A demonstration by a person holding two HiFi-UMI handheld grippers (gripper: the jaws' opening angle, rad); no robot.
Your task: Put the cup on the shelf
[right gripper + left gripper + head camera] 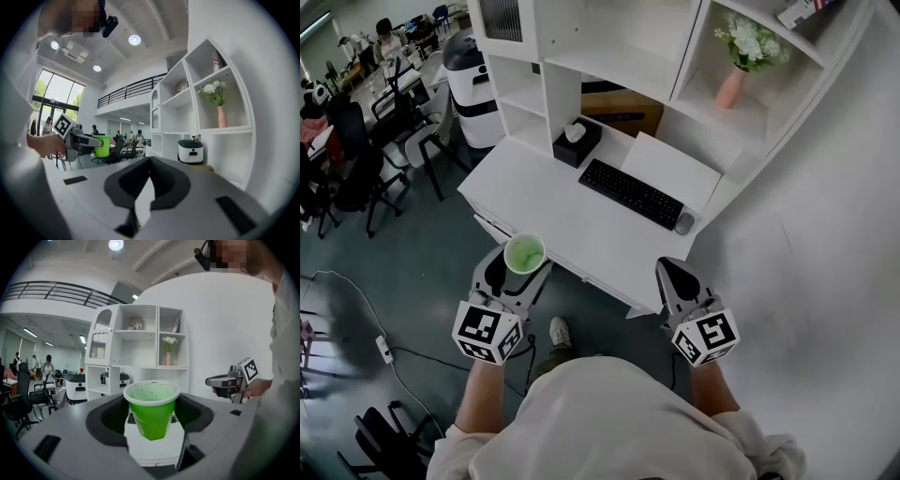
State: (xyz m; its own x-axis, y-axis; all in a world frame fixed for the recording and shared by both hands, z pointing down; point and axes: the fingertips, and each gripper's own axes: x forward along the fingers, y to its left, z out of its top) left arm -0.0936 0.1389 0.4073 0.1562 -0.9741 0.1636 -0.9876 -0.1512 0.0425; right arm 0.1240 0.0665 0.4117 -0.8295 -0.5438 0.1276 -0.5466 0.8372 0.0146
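Observation:
A green cup (525, 252) with a white rim stands upright between the jaws of my left gripper (523, 261), held in the air just off the front edge of the white desk (539, 202). In the left gripper view the cup (152, 411) fills the gap between the dark pads, which press on its sides. My right gripper (672, 268) hovers off the desk's front right corner with its jaws closed to a point and nothing in them. The white shelf unit (609, 56) rises behind the desk, with open compartments.
On the desk lie a black keyboard (630, 192), a mouse (684, 223), a black tissue box (577, 142) and a white sheet (670, 169). A pink vase of white flowers (736, 80) occupies one shelf compartment. Office chairs (356, 169) and a white machine (473, 80) stand to the left.

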